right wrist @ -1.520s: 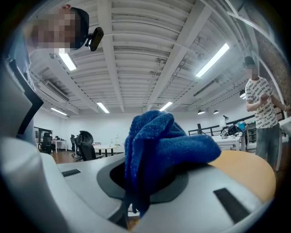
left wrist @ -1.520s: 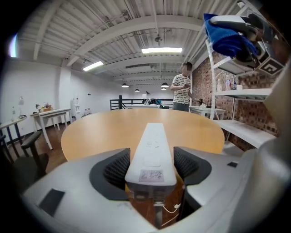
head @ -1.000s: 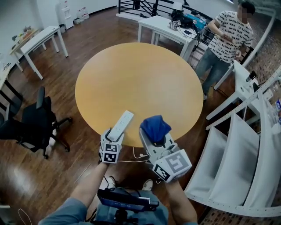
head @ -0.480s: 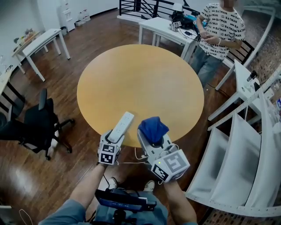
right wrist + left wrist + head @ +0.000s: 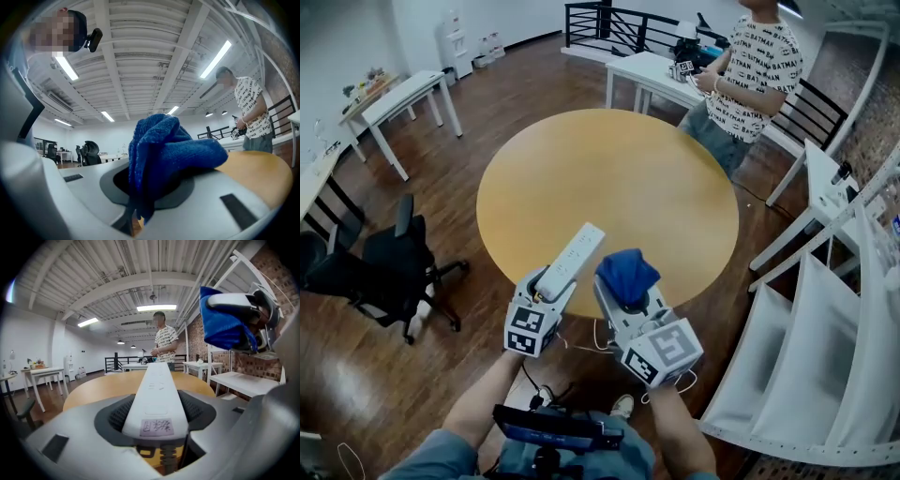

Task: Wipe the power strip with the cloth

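Since a second ago I've raised my left gripper | its jaws just closed slightly, clamped on white power strip, slanting up over table edge | right gripper pinches bunched blue cloth, just beside strip.

I count one power strip; one cloth; two tools, left tool and right tool; one round tabletop; one bystander.
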`<state>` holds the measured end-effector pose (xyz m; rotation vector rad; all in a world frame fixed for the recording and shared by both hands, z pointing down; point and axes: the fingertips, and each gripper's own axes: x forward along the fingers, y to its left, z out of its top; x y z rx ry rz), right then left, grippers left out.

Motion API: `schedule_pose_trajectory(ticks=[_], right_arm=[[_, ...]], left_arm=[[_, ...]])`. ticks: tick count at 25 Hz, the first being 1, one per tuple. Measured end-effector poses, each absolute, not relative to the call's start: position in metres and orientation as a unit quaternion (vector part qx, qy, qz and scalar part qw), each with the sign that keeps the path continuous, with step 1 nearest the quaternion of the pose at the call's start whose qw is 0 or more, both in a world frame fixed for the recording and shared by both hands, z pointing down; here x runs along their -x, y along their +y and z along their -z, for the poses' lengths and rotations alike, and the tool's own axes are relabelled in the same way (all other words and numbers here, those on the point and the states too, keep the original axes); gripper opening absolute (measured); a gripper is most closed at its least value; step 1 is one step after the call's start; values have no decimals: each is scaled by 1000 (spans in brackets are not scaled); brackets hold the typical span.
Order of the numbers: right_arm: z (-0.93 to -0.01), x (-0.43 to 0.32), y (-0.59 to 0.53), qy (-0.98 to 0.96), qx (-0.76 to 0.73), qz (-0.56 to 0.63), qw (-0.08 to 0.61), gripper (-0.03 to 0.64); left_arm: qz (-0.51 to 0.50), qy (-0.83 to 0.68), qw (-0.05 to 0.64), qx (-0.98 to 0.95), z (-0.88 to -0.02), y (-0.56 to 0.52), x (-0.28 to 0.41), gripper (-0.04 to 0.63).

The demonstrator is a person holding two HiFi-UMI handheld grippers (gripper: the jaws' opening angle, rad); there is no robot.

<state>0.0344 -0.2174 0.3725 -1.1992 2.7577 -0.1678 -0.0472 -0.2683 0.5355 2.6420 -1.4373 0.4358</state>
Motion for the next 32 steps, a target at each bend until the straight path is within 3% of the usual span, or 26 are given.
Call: schedule_pose_trajectory(ticks=[11, 22, 32], right_arm=[[-352, -41, -211, 914, 397, 28, 80, 63], [-290, -15, -175, 936, 324, 16, 136, 63], [-303, 53, -153, 969, 234, 10, 84, 63]], left_arm=[[-74, -467, -24, -881, -421, -240, 40, 290], [-98, -439, -98, -888, -393, -208, 11, 289], [-125, -440, -136, -879, -389, -196, 8, 288]])
